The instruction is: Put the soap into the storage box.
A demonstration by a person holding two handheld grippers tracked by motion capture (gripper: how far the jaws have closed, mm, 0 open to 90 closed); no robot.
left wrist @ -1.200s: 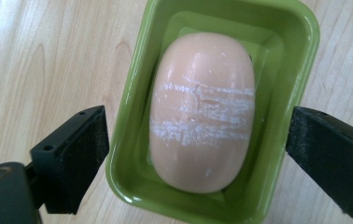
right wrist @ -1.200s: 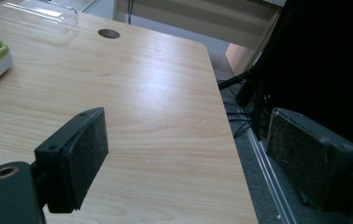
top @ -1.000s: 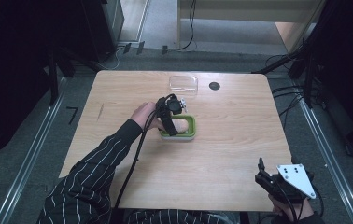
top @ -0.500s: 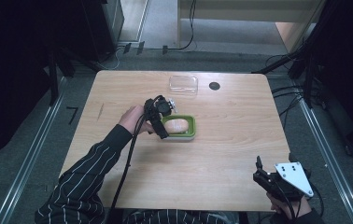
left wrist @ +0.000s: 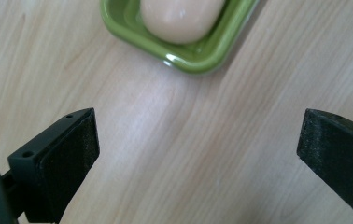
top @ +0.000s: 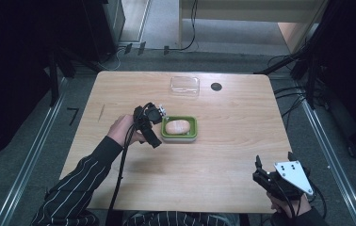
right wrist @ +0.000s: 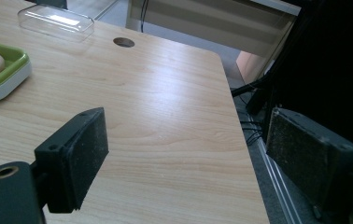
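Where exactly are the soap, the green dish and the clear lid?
soap (top: 177, 126), high view, middle of its top.
green dish (top: 194, 127), high view, right rim.
clear lid (top: 184, 86), high view, centre of its flat top.

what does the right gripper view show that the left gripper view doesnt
Right gripper view alone: the clear plastic lid at the far edge, the round hole in the table top, the table edge with dark cables beyond it, and the right claw, open over bare wood.

Left gripper view alone: the left claw, open with nothing between its jaws, looking down just beside the dish.

Both: the green soap dish with the pale soap resting in it, and the light wood surface.
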